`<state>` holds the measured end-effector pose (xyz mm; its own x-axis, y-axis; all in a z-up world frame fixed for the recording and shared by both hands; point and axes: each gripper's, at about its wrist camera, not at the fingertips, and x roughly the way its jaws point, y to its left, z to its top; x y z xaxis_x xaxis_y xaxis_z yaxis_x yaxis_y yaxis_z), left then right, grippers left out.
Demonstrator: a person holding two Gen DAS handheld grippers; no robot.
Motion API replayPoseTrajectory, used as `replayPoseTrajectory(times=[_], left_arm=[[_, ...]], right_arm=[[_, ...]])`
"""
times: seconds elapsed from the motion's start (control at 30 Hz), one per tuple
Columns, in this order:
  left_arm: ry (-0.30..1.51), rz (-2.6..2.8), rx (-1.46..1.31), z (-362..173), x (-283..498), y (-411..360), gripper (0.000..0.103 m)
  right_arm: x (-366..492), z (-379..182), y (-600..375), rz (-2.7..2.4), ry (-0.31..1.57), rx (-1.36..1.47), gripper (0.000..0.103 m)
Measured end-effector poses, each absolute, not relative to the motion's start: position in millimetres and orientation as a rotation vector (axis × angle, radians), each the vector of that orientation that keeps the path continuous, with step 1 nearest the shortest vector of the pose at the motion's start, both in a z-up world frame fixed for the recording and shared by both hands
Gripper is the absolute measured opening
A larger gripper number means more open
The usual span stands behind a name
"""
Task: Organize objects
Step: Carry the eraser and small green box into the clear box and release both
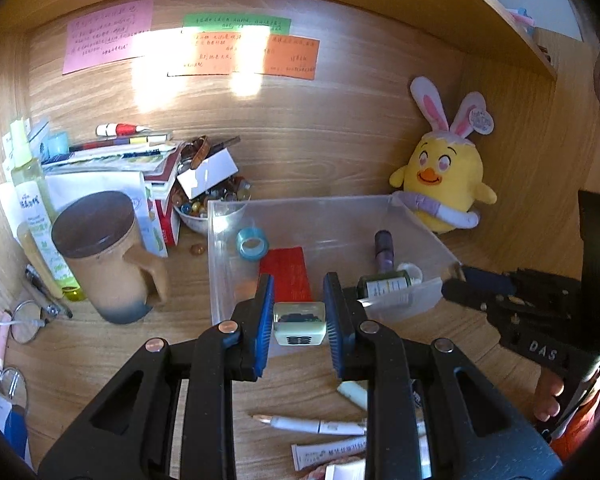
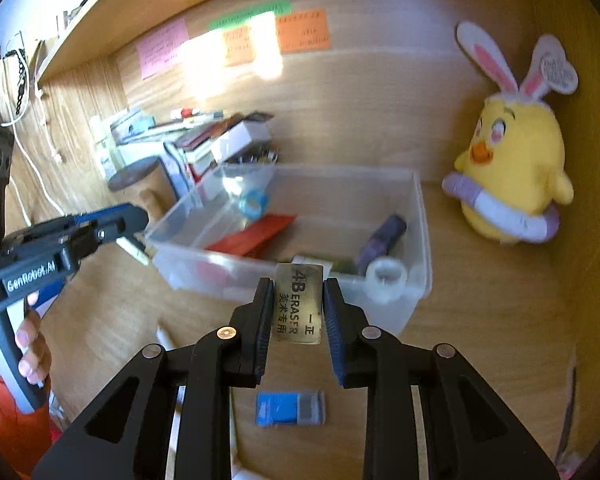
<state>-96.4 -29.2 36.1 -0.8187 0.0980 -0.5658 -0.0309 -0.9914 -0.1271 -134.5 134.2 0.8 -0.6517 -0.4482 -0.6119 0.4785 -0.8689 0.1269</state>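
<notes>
We hold a mahjong tile (image 1: 299, 323) in the left gripper (image 1: 299, 312) and an eraser (image 2: 299, 304) in the right gripper (image 2: 299, 308), both clamped, at the bin's (image 2: 416, 240) near wall; next, carry them over and release.

the left tool (image 1: 299, 312) has its blue-padded fingers (image 1: 265, 320) pressed in on a small block, jaws level, held above the worktop. the right tool (image 2: 296, 306) likewise pinches a flat slab upright between its pads (image 2: 331, 320). bare fingers (image 2: 32, 354) of the left hand wrap that tool's handle; fingertips (image 1: 548, 396) curl under the right one's.
</notes>
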Motion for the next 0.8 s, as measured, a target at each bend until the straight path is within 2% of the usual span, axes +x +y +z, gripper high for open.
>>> replayPoseTrajectory(times=[0.37,0.8], left_arm=[[-0.204,2.933,-0.932,39,-125,-38,0.024],[-0.211,2.906,-1.071,9,-160,-45,0.024]], right_arm=[[-178,17,115,-2.471,0.164,0.880,0.023],[-213,-13,89,-2.430,0.259,0.985,0.023]])
